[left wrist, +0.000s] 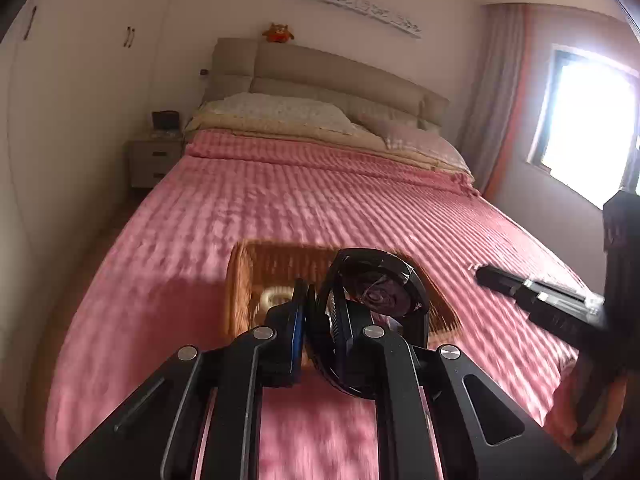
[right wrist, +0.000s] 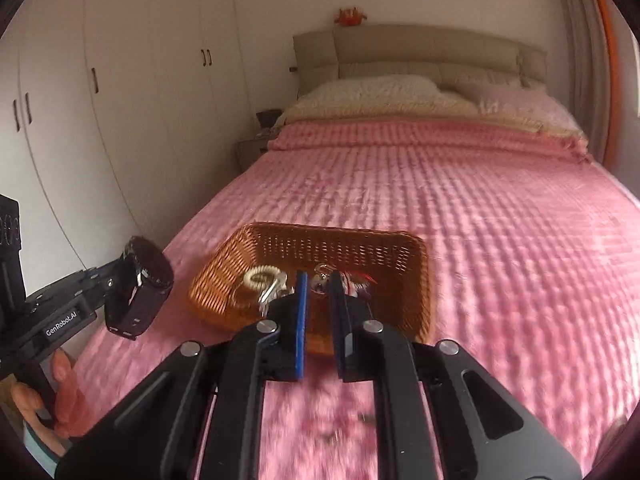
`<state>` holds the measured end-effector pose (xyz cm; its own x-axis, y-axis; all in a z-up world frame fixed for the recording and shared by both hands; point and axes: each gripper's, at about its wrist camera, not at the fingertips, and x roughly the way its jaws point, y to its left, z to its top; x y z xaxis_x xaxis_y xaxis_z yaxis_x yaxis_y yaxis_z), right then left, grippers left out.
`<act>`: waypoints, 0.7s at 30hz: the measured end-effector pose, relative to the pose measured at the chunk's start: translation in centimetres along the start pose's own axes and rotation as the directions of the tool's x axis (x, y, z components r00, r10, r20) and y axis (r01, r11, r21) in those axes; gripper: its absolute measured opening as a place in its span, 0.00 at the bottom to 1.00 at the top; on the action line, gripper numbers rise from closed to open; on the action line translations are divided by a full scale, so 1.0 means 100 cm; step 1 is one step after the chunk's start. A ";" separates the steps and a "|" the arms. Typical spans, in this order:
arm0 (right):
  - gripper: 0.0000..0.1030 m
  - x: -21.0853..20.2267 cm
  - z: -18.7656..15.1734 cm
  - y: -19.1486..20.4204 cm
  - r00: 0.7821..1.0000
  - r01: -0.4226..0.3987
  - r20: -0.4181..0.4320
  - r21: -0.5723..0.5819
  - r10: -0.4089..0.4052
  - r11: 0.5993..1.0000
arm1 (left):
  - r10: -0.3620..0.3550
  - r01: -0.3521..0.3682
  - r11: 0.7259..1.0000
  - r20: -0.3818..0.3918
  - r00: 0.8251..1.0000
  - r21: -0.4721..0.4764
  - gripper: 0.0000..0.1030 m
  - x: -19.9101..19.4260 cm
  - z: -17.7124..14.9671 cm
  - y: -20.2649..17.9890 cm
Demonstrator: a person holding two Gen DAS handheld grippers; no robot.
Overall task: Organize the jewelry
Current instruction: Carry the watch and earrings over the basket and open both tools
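Left gripper clamped on the strap of a black wristwatch, carried in the air just short of the wicker basket. Right gripper holding nothing, pads a narrow gap apart, poised at the basket's near rim. Best to bring the watch over the basket's bare floor before letting go, low enough to avoid a bounce, clear of the white coiled band and metal trinkets already inside. Worth keeping the right gripper out of the drop path. Soft ground here: pink ribbed bedspread, so likely basket wobble under pressure. Beyond, pillows, padded headboard, white wardrobes, bright window.
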<state>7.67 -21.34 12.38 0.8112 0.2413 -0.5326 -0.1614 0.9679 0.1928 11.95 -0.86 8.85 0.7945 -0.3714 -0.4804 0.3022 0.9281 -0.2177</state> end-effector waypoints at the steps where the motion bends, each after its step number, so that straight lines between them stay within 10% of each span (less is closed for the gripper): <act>1: 0.09 0.019 0.007 -0.004 1.000 -0.011 -0.027 0.014 0.012 1.000 | 0.001 -0.001 1.000 -0.007 1.000 -0.013 0.10 0.019 0.007 0.003; 11: 0.09 0.139 -0.004 -0.030 0.974 -0.047 -0.214 0.136 0.075 0.990 | 0.030 -0.036 0.998 -0.122 0.992 -0.047 0.12 0.117 -0.007 0.021; 21: 0.10 0.155 -0.018 -0.026 0.971 -0.031 -0.234 0.091 0.052 0.995 | 0.018 -0.025 0.999 -0.159 0.987 -0.046 0.29 0.136 -0.017 0.028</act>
<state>19.69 -20.00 2.11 0.6476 0.3011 -0.7000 -0.1346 0.9494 0.2838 22.72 -3.41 0.23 0.7059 -0.3545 -0.6133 0.2575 0.9350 -0.2441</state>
